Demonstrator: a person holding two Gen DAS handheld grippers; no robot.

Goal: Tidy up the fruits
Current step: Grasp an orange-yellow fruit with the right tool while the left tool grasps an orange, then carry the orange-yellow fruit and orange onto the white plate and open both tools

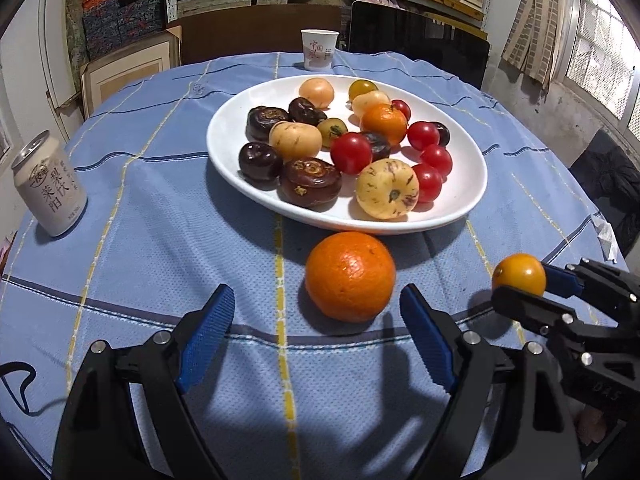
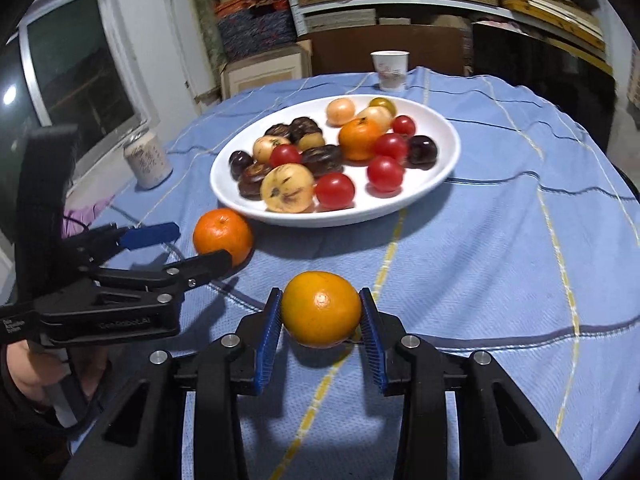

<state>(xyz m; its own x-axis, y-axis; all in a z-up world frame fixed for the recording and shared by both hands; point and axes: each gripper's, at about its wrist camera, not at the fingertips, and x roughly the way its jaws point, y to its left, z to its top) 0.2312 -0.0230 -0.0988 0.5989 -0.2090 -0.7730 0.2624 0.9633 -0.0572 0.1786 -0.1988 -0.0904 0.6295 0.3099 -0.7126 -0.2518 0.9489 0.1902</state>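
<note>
Stacked boards and boxes on shelves rise behind your round bench point(image 1: 160, 240), which is draped in a blue checked cloth and carries a white plate point(image 1: 460, 208) heaped with red, dark and pale yellow fruit, plus a drink can point(image 1: 50, 184) at the left edge and a paper cup point(image 1: 319, 49) at the far side. Your left gripper point(image 1: 316, 308) hovers with its jaws spread wide on either side of a large orange point(image 1: 350, 276) that sits on the cloth just in front of the plate, its pads apart from the fruit. Your right gripper point(image 2: 321, 312) has its jaws pressed against both sides of a small yellow-orange fruit point(image 2: 320, 308), gripped above the cloth near the bench's front edge.
</note>
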